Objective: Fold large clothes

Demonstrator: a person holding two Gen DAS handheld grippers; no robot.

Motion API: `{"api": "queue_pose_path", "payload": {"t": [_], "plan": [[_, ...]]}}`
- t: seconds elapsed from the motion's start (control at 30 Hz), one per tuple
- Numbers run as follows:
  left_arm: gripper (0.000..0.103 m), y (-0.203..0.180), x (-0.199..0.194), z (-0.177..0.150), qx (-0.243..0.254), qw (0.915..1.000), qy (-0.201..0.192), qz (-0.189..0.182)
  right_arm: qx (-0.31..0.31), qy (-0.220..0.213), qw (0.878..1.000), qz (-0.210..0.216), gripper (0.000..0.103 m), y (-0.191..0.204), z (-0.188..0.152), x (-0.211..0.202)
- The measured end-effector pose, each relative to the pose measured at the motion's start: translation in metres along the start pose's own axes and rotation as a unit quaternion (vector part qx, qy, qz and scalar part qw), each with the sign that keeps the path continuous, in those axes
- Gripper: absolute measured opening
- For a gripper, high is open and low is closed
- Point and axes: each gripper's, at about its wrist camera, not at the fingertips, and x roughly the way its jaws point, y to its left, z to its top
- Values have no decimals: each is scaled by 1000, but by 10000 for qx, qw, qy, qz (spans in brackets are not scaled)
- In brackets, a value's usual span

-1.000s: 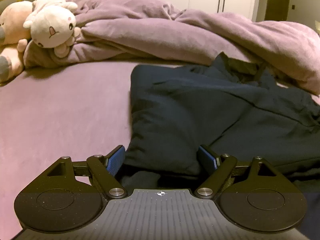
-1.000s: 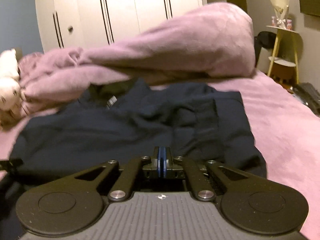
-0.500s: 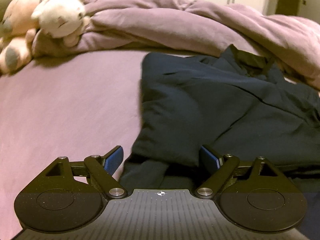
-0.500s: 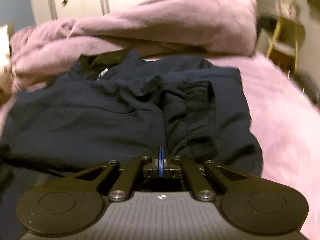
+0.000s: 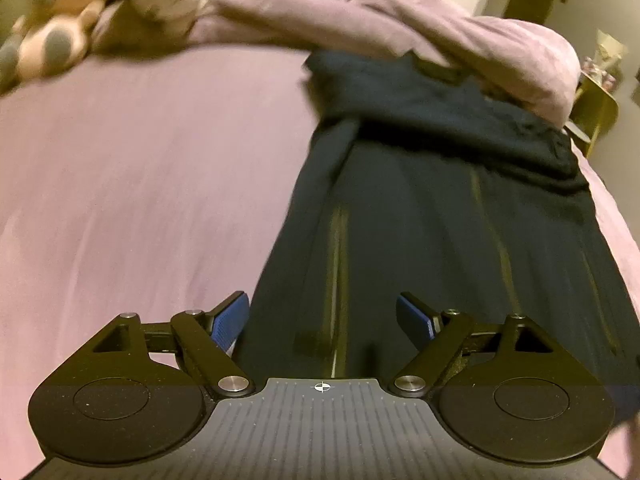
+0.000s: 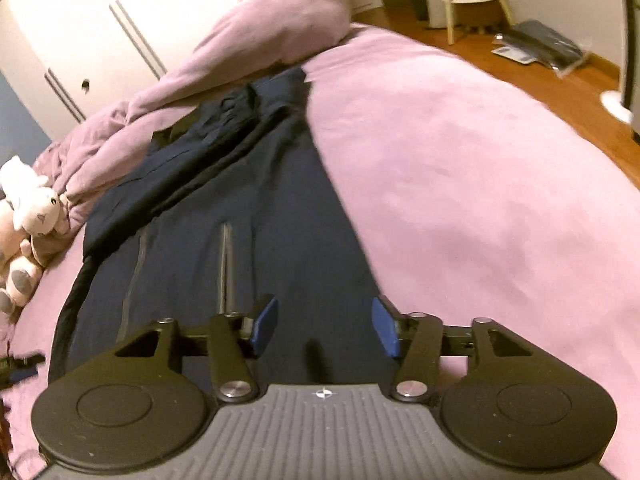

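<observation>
A large dark navy garment (image 5: 440, 220) lies stretched along the pink bed (image 5: 140, 180), its far part folded over in a bunched layer near the duvet. It also shows in the right wrist view (image 6: 248, 248). My left gripper (image 5: 323, 318) is open and empty above the garment's near left edge. My right gripper (image 6: 325, 326) is open and empty above the garment's near right part, beside the edge.
A crumpled purple duvet (image 5: 400, 28) lies behind the garment. Plush toys (image 5: 80, 12) sit at the far left of the bed and also show in the right wrist view (image 6: 28, 216). A yellow stool (image 6: 472, 4) and wooden floor (image 6: 560, 92) are beyond the bed's right side.
Both grippers have risen and pulled back, so more of the garment shows. My right gripper was shut and is now open. The garment now lies long and stretched out.
</observation>
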Motion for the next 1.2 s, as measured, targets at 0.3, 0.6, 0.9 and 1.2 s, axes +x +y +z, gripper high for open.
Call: {"api": "queue_pose_path", "payload": {"t": [0.3,0.6,0.9,1.2], "plan": [[86,47,-40,-68,-1167,9929,169,-164,222,192,9995,111,62,-27,-25,-15],[86,66,-22,-64,-1540,9864,337,-475,890,316,9944,467,57,-51,-30,-18],[75,74,2,-62,-1766,9804,574,-656,894,600,9915,728,55,-55,-17,-7],[41,84,-4,-56,-1588,9793,644,-1080,899,951,9859,1043,29,-59,-15,-2]]}}
